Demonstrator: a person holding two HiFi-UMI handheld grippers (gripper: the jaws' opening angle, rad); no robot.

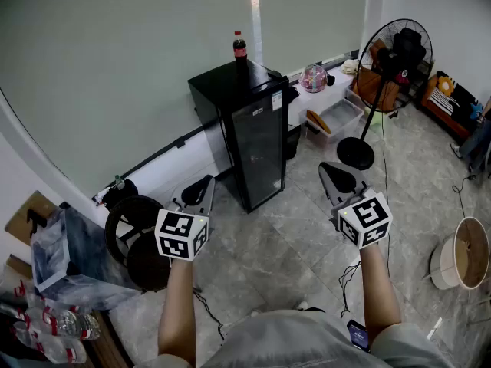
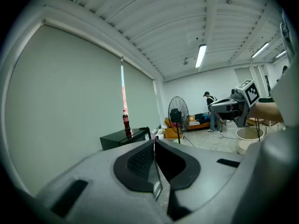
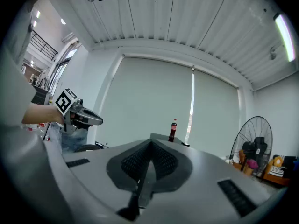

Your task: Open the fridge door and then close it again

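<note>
A small black fridge with a glass door stands against the wall, its door closed. A cola bottle sits on its top. The fridge top and the bottle show in the left gripper view, and the bottle shows in the right gripper view. My left gripper is held to the fridge's lower left, shut and empty. My right gripper hovers to the fridge's lower right, also shut with nothing in it. Both are well short of the door.
A standing fan is to the right of the fridge, with a clear bin beside it. A round black stool and a grey crate sit at left. A white bucket stands at right. A person is far off.
</note>
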